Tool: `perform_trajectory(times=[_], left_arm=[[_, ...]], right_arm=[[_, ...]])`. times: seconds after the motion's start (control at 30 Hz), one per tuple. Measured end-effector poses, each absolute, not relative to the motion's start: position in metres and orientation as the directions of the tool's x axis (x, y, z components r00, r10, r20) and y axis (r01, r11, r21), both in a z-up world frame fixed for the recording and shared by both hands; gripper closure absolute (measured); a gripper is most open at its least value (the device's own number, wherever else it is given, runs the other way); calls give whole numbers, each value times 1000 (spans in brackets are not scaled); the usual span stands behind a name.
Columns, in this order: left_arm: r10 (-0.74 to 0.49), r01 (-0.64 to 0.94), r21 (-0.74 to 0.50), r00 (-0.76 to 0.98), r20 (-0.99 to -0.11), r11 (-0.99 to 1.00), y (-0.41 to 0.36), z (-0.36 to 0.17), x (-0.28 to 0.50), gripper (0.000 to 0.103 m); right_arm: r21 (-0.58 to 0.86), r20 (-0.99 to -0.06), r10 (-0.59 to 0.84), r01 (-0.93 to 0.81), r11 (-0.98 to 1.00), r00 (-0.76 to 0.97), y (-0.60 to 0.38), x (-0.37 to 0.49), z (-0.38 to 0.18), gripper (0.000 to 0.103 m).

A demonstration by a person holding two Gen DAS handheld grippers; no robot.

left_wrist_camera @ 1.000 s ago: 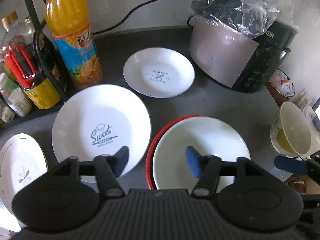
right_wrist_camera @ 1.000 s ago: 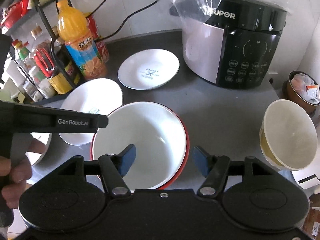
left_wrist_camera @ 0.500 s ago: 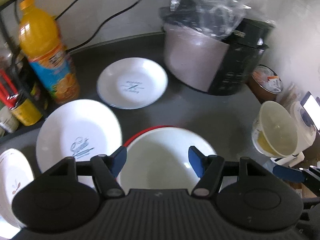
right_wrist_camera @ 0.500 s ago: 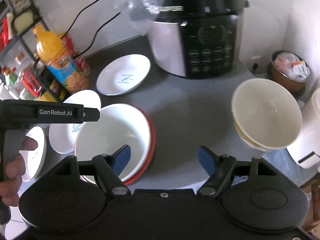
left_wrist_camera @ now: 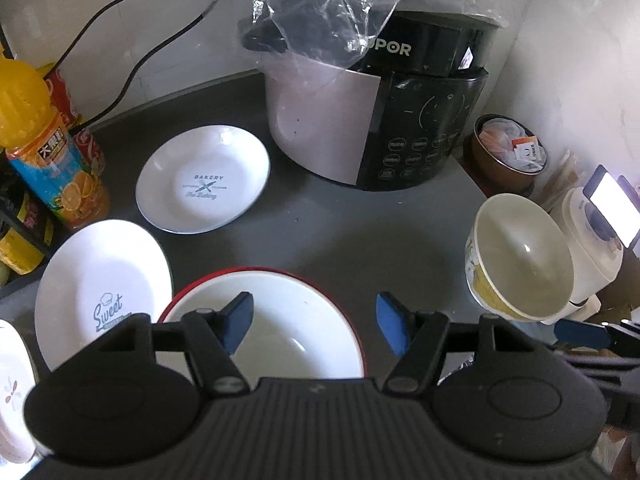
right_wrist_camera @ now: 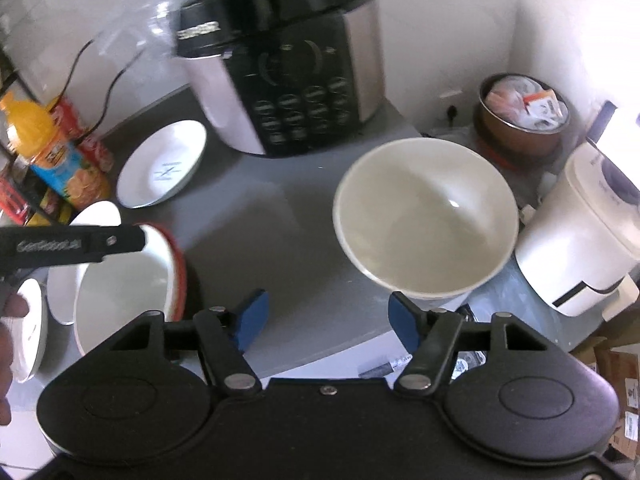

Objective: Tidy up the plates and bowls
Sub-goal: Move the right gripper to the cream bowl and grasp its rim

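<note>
Red-rimmed bowl (left_wrist_camera: 280, 320) beneath wide left jaws; cream bowl (right_wrist_camera: 424, 216) ahead of wide right jaws; cooker (left_wrist_camera: 376, 120) behind

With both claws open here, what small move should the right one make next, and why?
Probably ease the right claw forward and slightly right, so its open fingers straddle the near rim of the cream bowl. That bowl stands alone near the counter's right edge, just ahead of the claw, which holds nothing. The left claw, also open, hovers over the red-rimmed bowl.
</note>
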State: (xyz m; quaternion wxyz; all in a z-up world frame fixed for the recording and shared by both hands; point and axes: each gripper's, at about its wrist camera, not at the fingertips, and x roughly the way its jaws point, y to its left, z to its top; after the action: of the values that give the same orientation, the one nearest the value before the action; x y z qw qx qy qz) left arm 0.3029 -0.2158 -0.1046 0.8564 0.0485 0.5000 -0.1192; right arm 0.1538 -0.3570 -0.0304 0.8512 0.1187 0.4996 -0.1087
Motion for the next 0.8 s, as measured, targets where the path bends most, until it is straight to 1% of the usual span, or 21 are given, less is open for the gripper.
perform_trajectory(times=[0.03, 0.1, 0.37, 0.47, 0.57, 0.7, 0.8], left_arm=[[-153, 249, -35, 472, -868, 968, -218, -105, 303, 37], [-146, 243, -31, 471, -870, 970, -221, -106, 303, 37], [-123, 240, -10, 463, -878, 971, -238, -113, 306, 37], [-125, 248, -6, 467, -876, 969, -246, -113, 307, 37], [-122, 257, 3, 466, -877, 966, -258, -116, 311, 37], [-130, 282, 5, 459, -879, 959, -277, -123, 317, 37], [-133, 285, -1, 446, -885, 959, -291, -128, 321, 37]], right_arm=[[89, -877, -74, 313, 946, 474, -362, 154, -32, 45], [82, -880, -85, 326, 942, 467, -371, 154, -34, 49], [36, -890, -128, 348, 937, 437, -405, 161, -43, 51], [-10, -887, -173, 357, 934, 429, -415, 163, -46, 53], [-24, -889, -191, 376, 926, 416, -427, 166, -50, 53], [-63, -894, -220, 376, 924, 389, -438, 170, -59, 56], [-77, -904, -215, 354, 932, 369, -445, 175, -64, 59]])
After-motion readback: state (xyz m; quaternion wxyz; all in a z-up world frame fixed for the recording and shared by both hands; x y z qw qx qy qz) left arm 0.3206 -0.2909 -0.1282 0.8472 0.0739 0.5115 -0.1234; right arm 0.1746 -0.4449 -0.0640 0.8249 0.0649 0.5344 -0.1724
